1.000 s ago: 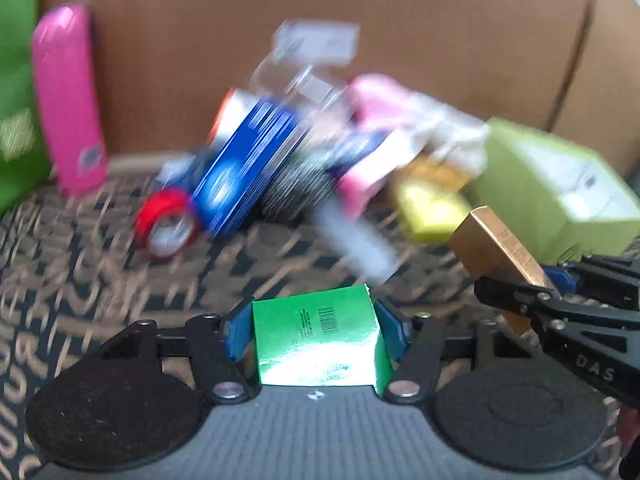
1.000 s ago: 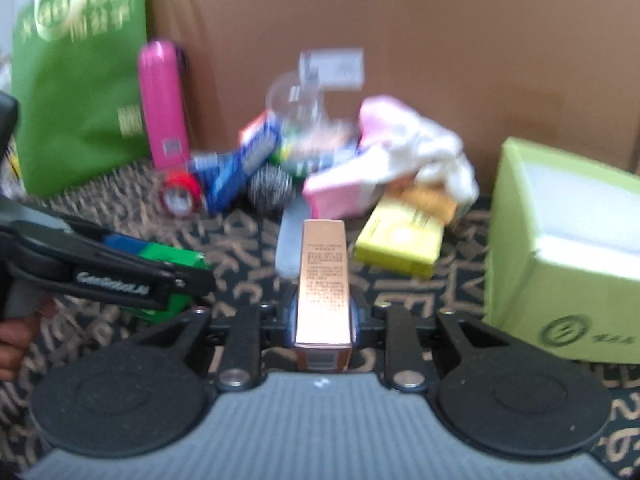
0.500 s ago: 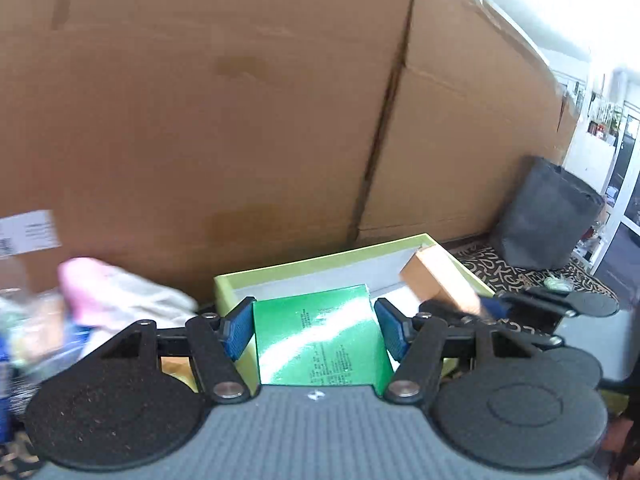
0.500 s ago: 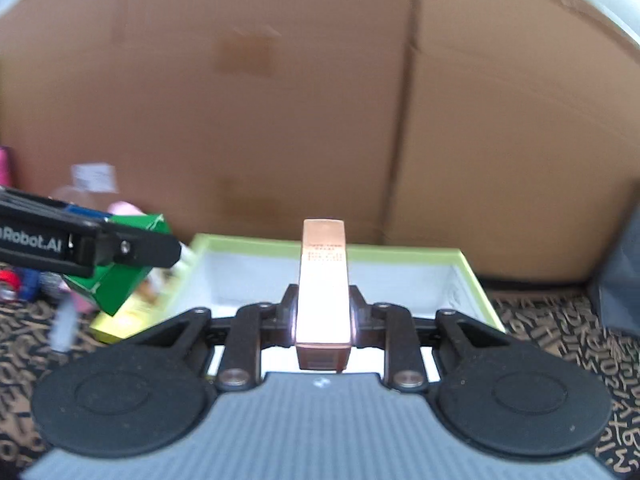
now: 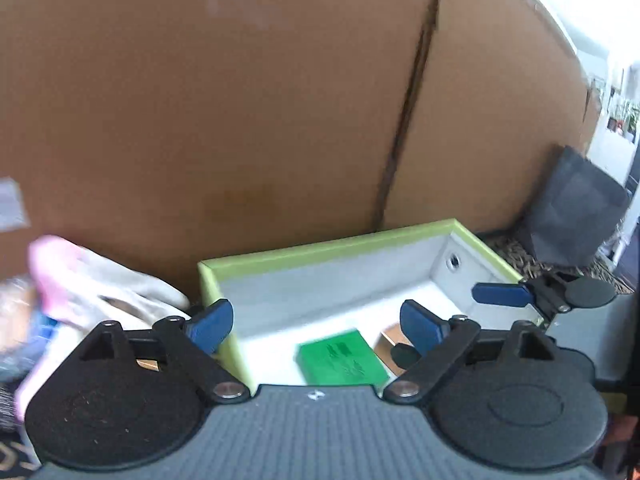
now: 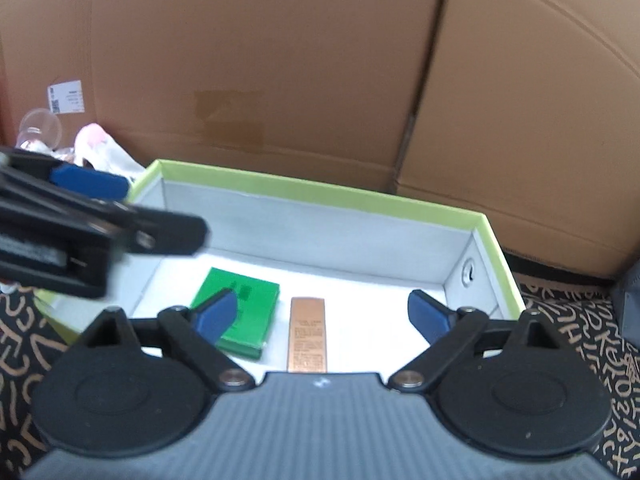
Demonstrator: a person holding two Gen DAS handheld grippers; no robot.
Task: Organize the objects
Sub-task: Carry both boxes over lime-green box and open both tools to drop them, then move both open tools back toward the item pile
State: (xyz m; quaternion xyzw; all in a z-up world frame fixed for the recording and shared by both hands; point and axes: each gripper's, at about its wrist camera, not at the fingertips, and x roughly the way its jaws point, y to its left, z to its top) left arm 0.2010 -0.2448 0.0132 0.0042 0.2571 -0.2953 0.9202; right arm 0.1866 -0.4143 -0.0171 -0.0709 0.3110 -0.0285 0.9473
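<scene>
A lime-green box with a white inside (image 6: 320, 192) (image 5: 328, 246) stands against the cardboard wall. On its floor lie a green packet (image 6: 244, 312) (image 5: 340, 358) and, right of it, a copper-coloured slim box (image 6: 307, 334) (image 5: 390, 340). My left gripper (image 5: 318, 324) hovers over the box's near left corner, jaws opening, with nothing between the blue pads. My right gripper (image 6: 324, 312) hangs over the box's near edge, jaws opening too, and the copper box lies loose below them. The left gripper (image 6: 92, 216) shows at the left of the right wrist view.
Tall cardboard panels (image 6: 320, 80) close the back. A heap of loose items with a pink and white cloth (image 5: 88, 280) (image 6: 100, 148) lies left of the box. A dark grey bag (image 5: 572, 216) stands at the far right on the patterned carpet (image 6: 568, 320).
Both grippers swung right from the heap to the lime-green box. The left let go of the green packet and the right let go of the copper box; both now lie inside.
</scene>
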